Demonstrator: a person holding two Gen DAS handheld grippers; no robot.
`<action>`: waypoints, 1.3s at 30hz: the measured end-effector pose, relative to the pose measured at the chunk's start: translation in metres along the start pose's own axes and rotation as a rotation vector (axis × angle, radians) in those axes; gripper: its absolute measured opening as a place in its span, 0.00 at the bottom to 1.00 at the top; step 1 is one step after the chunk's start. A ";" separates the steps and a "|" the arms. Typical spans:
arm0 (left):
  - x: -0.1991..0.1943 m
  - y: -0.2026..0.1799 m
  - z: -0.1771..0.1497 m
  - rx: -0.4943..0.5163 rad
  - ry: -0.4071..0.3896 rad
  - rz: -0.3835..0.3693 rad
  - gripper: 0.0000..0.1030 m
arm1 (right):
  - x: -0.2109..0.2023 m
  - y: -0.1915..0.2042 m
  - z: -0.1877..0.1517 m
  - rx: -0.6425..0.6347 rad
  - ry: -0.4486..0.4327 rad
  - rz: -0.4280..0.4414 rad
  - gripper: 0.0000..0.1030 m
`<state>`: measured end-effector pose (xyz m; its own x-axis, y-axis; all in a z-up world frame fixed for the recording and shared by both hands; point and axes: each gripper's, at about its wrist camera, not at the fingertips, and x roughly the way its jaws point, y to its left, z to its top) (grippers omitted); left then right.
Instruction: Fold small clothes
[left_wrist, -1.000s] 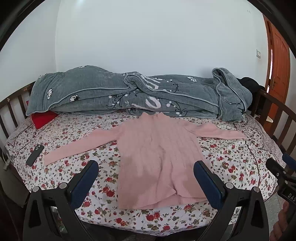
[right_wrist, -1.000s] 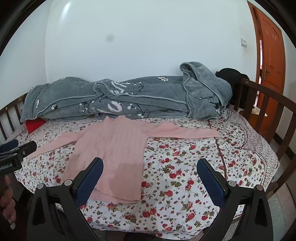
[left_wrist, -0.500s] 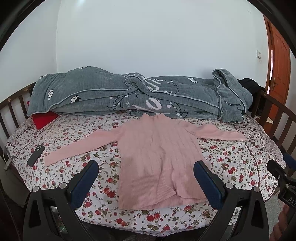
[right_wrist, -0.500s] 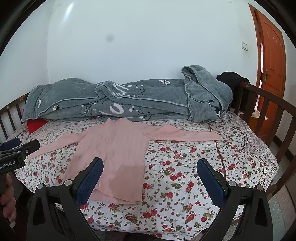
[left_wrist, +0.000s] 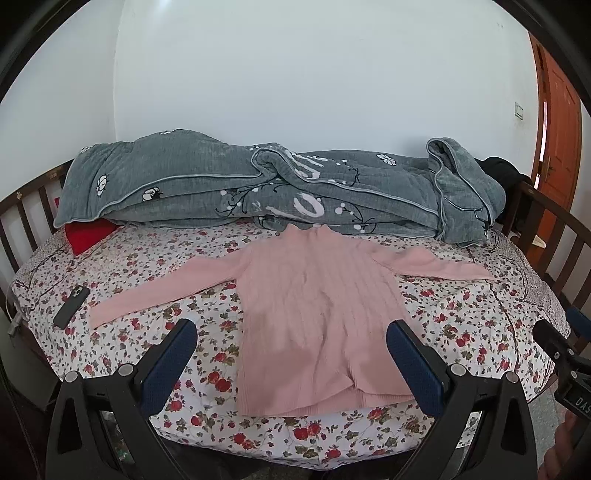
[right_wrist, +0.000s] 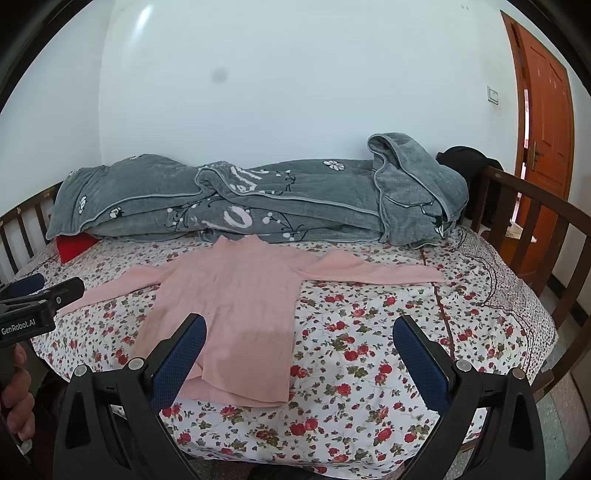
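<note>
"GenRobot.AI" stood in white letters on the black body of the left gripper (right_wrist: 26, 317), seen from the right wrist. From the left wrist, the right gripper (left_wrist: 574, 384) bore a cut-off label reading "DAS". The blanket (left_wrist: 295, 192) carried large white letters, unreadable.

Ribbed pink knit sweater (left_wrist: 317, 314)

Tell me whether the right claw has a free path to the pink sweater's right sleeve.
Probably yes. The right claw is open and holds nothing, and the sleeve lies flat on the floral sheet with only bare sheet between them. The grey quilt sits behind it, not across the path.
</note>
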<state>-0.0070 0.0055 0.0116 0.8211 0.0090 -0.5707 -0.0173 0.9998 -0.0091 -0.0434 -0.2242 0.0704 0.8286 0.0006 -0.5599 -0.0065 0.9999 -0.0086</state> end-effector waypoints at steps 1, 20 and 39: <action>0.000 0.000 0.000 -0.001 0.000 0.000 1.00 | 0.000 0.000 0.000 0.000 0.000 0.001 0.97; 0.000 0.001 -0.001 -0.005 0.001 -0.004 1.00 | 0.000 0.004 -0.001 0.000 0.001 0.005 0.97; 0.000 0.000 -0.002 -0.006 -0.001 -0.006 1.00 | -0.002 0.004 0.000 0.002 -0.004 0.012 0.97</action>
<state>-0.0085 0.0055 0.0100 0.8217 0.0026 -0.5699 -0.0153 0.9997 -0.0175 -0.0452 -0.2203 0.0711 0.8308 0.0130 -0.5565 -0.0154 0.9999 0.0003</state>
